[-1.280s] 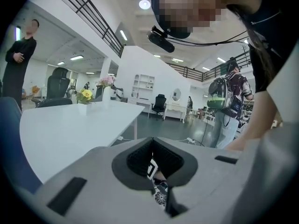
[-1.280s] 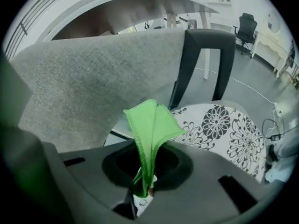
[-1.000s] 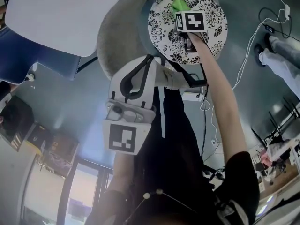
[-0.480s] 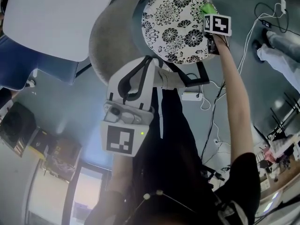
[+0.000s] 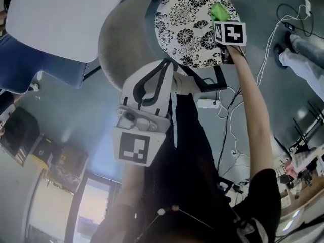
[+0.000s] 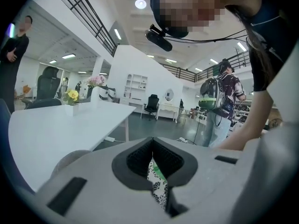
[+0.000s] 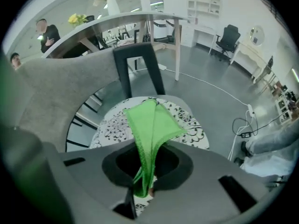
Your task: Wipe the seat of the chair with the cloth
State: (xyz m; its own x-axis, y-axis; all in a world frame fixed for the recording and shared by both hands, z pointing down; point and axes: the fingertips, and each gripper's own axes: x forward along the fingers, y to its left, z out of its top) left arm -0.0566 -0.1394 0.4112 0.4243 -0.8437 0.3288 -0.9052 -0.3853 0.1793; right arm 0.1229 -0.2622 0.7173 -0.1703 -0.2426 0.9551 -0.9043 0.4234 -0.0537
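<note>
While the right gripper [image 7: 142, 189] clamps the cloth [image 7: 149, 125] over the seat [image 5: 185, 19] (floral print), the left gripper [image 6: 156, 171] is clenched empty

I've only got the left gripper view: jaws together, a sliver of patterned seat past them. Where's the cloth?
Observer: The green cloth is pinched in the right gripper and fans out ahead of its jaws.
Operator: Is it over the seat?
Observer: Yes. The head view puts it over the flowered seat, toward its right edge.
Operator: And where does my left gripper sit?
Observer: The left gripper is at the seat's near-left side, holding nothing.
</note>
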